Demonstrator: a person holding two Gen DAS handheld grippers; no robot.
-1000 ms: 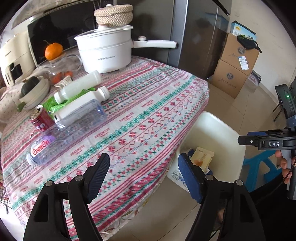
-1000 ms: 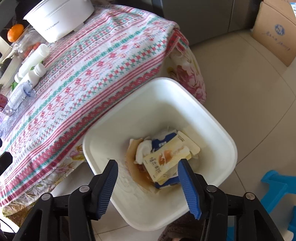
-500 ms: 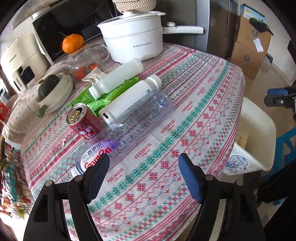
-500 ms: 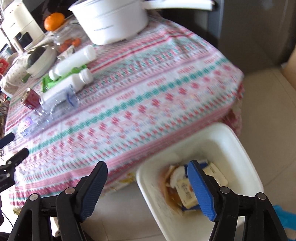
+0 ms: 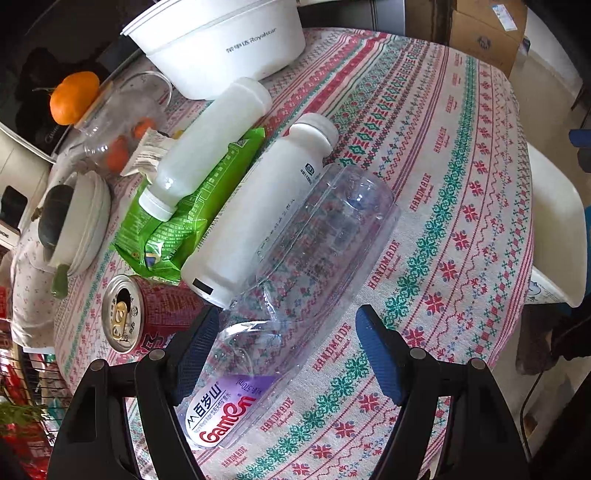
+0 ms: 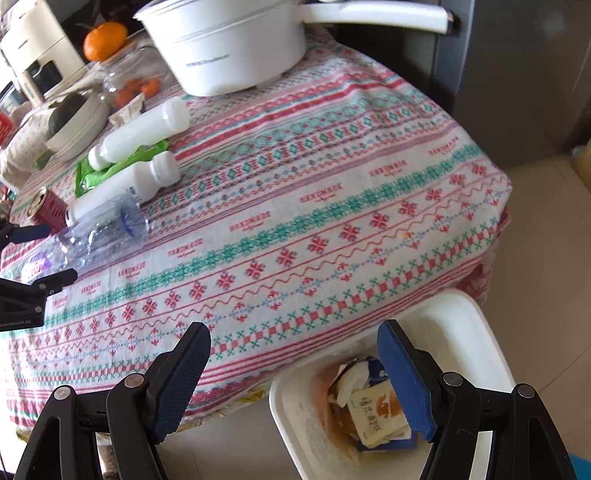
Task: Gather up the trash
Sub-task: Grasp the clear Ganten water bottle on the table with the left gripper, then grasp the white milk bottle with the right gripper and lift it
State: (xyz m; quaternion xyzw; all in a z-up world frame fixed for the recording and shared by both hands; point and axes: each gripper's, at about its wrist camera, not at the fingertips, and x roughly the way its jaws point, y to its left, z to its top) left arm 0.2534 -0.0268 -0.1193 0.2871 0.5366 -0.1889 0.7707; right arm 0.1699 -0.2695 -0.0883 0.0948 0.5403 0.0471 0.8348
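1. Patterned cloth in red, green and white covers the counter (image 5: 443, 184), with tiled floor and cardboard boxes (image 5: 484, 33) beyond it.
2. Ahead of the left claw (image 5: 284, 336) lie a white pot (image 5: 221, 40), two white bottles (image 5: 258, 218), a green packet (image 5: 192, 206) and a red can (image 5: 144, 317).
3. Spread wide and tilted steeply down, the left claw straddles the neck end of a clear plastic bottle (image 5: 317, 251) lying on the cloth; its pads are not pressing it.
4. A second earlier this claw faced the counter's edge and the bin; now it is over the bottles.
5. Between counter edge and the white trash bin (image 6: 476, 332) hangs the right claw (image 6: 295, 380), empty, its jaws just opened wider; cartons (image 6: 376, 413) lie in the bin below it.
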